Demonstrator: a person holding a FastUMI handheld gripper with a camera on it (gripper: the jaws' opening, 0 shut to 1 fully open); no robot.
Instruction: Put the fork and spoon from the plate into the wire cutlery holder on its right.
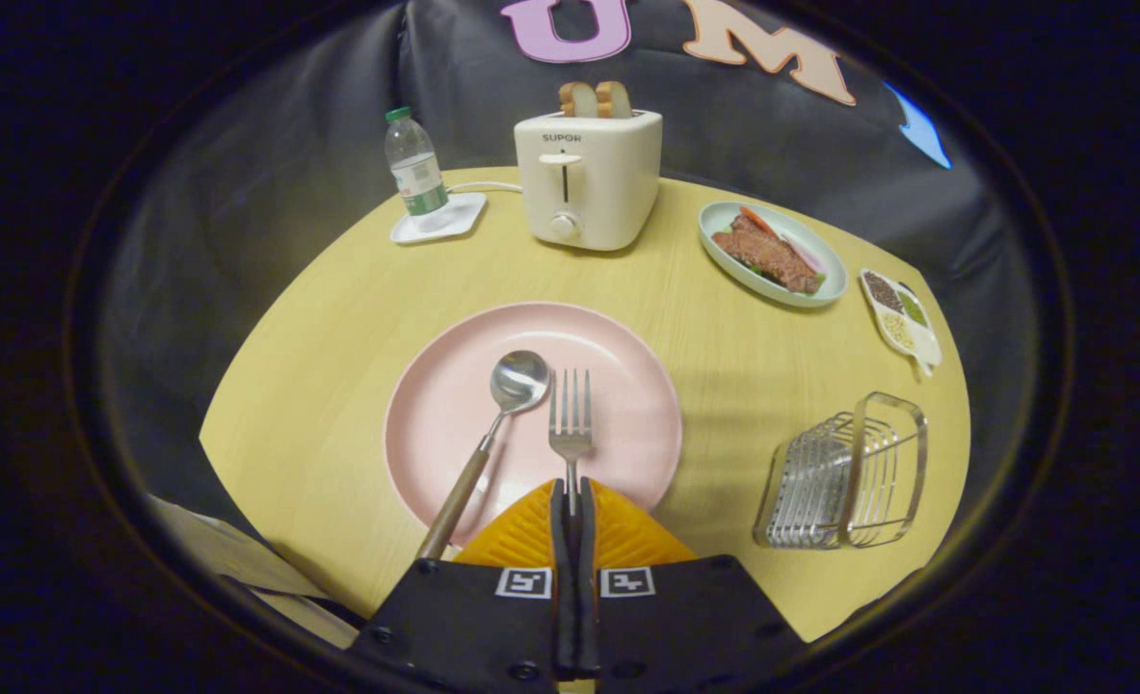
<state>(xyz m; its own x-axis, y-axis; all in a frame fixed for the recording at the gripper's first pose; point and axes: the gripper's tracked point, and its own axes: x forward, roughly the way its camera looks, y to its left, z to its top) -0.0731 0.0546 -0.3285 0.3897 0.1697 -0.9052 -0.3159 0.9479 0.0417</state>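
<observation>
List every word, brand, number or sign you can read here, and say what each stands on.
"SUPOR": on the front of the toaster, above its lever.
Water bottle: the label's print is too small to read.
Hand-held gripper, shut on the fork: two square coded markers, no words or numbers.

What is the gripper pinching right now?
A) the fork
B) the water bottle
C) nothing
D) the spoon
A: the gripper has both fingers closed on the handle of the fork, whose prongs point away over the pink plate, while the spoon lies free beside it.
</observation>
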